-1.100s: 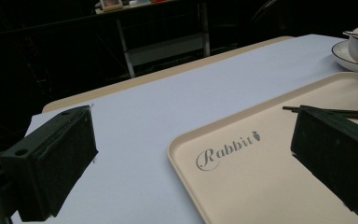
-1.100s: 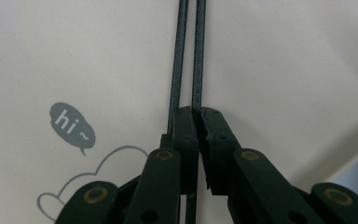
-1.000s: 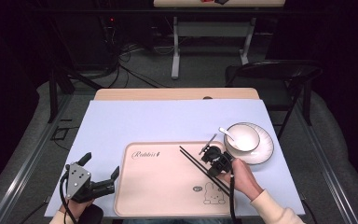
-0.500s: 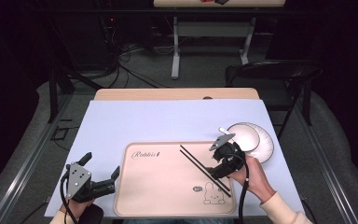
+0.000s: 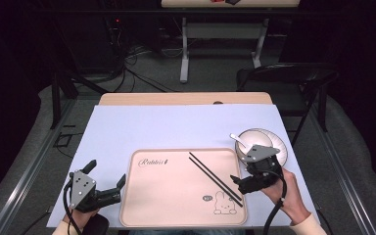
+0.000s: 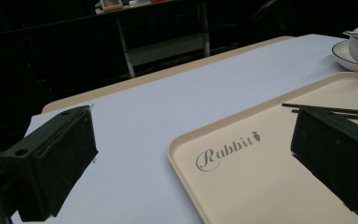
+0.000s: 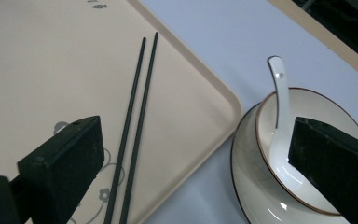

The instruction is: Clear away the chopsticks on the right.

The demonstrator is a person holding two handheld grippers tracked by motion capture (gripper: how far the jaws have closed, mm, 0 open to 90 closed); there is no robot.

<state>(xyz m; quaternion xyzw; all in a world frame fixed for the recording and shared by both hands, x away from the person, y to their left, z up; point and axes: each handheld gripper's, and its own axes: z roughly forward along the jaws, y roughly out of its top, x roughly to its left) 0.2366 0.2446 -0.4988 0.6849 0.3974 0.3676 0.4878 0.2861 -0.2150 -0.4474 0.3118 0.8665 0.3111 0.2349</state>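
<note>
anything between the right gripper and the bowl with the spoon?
Nothing visible. The right gripper, open, hangs over the tray's right edge, beside the bowl on its saucer. The chopsticks lie on the tray, off to the other side, and the spoon rests inside the bowl.

It looked like a lab or recording studio: beyond the paper-covered table ran tangled floor cables, a black folding chair stood beside it, darkness all around.
</note>
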